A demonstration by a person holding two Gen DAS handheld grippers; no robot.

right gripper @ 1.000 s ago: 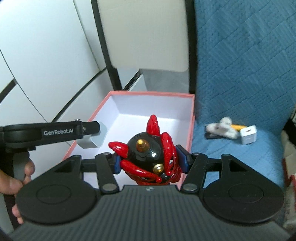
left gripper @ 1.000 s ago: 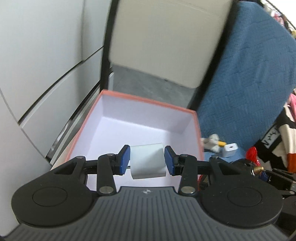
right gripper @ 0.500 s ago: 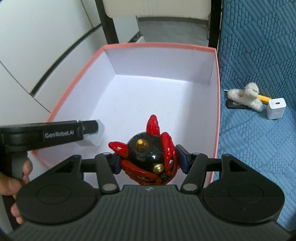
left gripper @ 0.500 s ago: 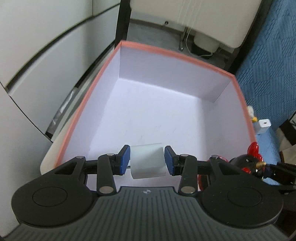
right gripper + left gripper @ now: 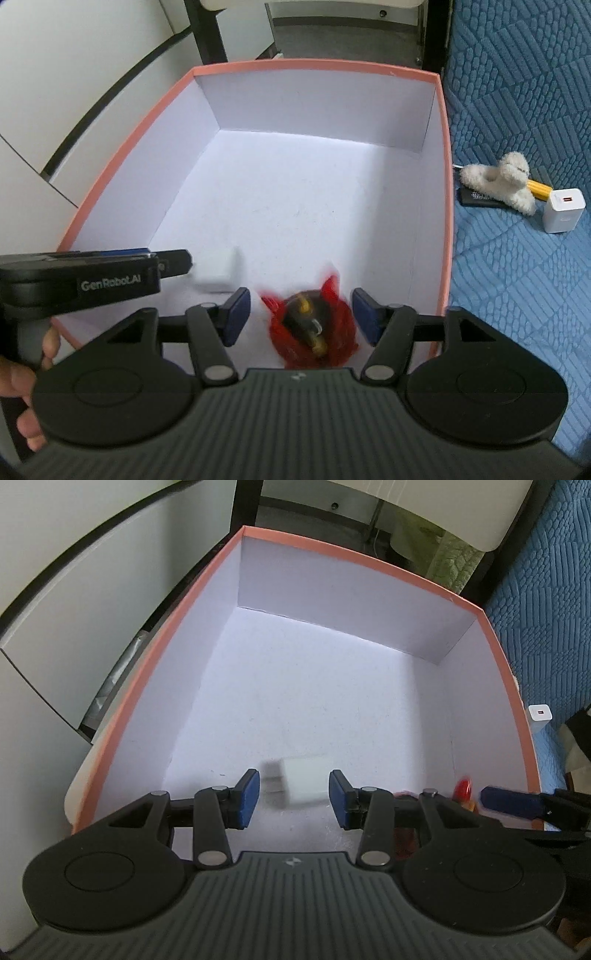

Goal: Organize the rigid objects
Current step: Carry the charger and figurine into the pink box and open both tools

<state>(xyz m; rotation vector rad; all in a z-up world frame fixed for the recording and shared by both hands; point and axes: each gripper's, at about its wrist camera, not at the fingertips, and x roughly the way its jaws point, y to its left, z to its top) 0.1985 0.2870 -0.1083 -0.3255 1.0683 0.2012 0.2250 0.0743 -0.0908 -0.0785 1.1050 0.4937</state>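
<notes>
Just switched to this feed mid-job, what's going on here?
A person is putting rigid items into the pink-rimmed box. Both grippers are over it with jaws apart. The white block lies blurred between the left gripper pads, untouched. The right gripper jaws are opening around the blurred red-and-black figurine. A white charger and plush toy wait on the blue cover.

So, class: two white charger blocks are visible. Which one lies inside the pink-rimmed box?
The blurred white charger beside the red toy; the other charger sits outside on blue fabric.

Blue quilt (image 5: 517, 110) carries the box (image 5: 448, 184), a fluffy toy (image 5: 498, 181) and a white charger (image 5: 563, 210).
</notes>
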